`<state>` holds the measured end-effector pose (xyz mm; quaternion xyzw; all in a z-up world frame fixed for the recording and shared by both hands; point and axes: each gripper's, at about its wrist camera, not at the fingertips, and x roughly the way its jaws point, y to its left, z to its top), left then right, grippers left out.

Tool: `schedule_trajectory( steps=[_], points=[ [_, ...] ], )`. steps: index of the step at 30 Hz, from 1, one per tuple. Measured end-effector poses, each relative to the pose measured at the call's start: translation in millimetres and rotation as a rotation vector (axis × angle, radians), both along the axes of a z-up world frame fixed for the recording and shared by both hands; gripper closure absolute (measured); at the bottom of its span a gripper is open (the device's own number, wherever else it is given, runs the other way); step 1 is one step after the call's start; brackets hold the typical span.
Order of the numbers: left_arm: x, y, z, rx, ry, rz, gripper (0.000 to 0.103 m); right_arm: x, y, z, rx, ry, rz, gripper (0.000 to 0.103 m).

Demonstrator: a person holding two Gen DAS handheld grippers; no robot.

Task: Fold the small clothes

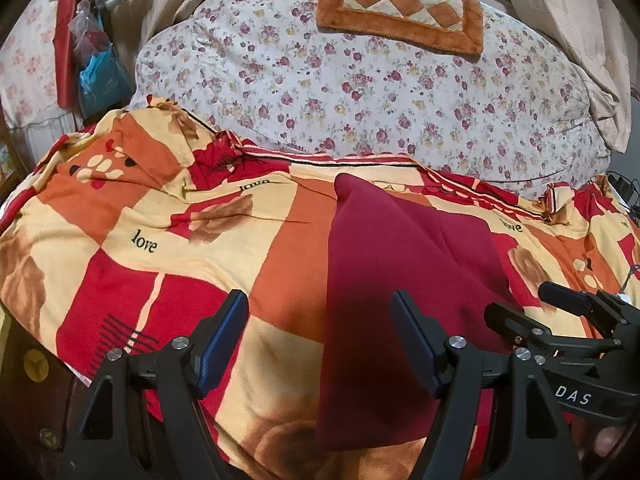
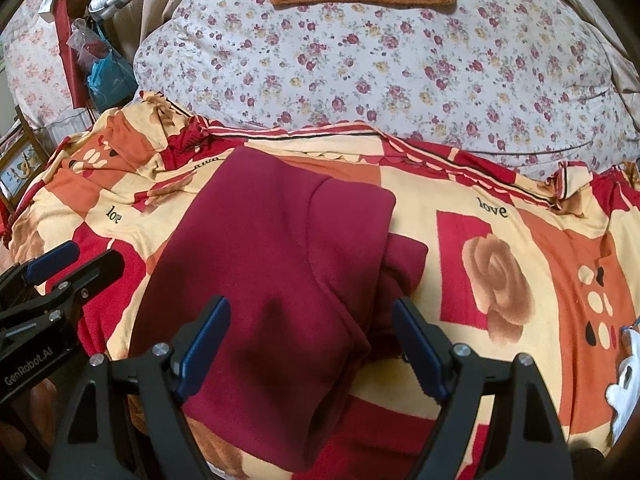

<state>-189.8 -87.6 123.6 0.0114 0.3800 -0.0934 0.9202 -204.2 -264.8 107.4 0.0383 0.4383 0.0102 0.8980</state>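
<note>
A maroon garment (image 2: 280, 260) lies folded on the red, orange and cream bedspread (image 2: 500, 280), with a thicker folded layer showing at its right side. My right gripper (image 2: 312, 344) hovers over the garment's near part, open, nothing pinched between its blue pads. In the left wrist view the same garment (image 1: 392, 280) lies centre-right. My left gripper (image 1: 320, 340) is open above its left edge and the bedspread (image 1: 160, 248). The right gripper (image 1: 532, 306) shows at the right of that view, and the left gripper (image 2: 76, 266) at the left of the right wrist view.
A floral quilt (image 1: 360, 88) is heaped behind the bedspread, with an orange checkered mat (image 1: 400, 8) on top. Bags (image 1: 100, 76) hang at the far left. The dark wooden bed frame (image 1: 36, 380) shows at lower left. A white soft item (image 2: 628, 380) lies at the right.
</note>
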Motion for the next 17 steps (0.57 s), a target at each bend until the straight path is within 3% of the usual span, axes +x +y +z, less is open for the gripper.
schedule_trajectory(
  steps=[17],
  points=[
    [14.0,5.2,-7.6,-0.025,0.017,0.002,0.049,9.1,0.7,-6.8,0.003,0.018,0.002,0.017]
  ],
)
